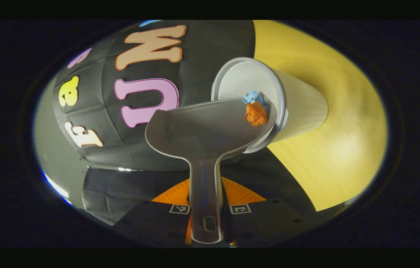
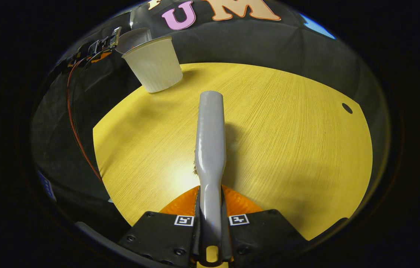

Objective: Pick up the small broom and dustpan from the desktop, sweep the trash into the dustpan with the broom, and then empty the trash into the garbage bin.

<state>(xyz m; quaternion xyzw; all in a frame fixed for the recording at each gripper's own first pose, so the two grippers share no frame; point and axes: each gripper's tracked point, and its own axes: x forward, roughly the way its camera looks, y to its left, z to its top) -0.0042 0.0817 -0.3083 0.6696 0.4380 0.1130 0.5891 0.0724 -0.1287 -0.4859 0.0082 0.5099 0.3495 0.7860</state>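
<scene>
My left gripper is shut on the handle of the grey dustpan. The pan is tipped, with its front corner at the mouth of the white garbage bin. A blue crumpled scrap and an orange one sit at that corner, right on the bin's rim. My right gripper is shut on the handle of the grey broom, which points forward low over the yellow desktop. In the right gripper view the bin stands at the far left, and the dustpan hangs above it.
The bin stands near the desktop's far left edge, close to the black cloth wall. A red cable runs down past the table's left side. A small dark hole marks the desktop at the right.
</scene>
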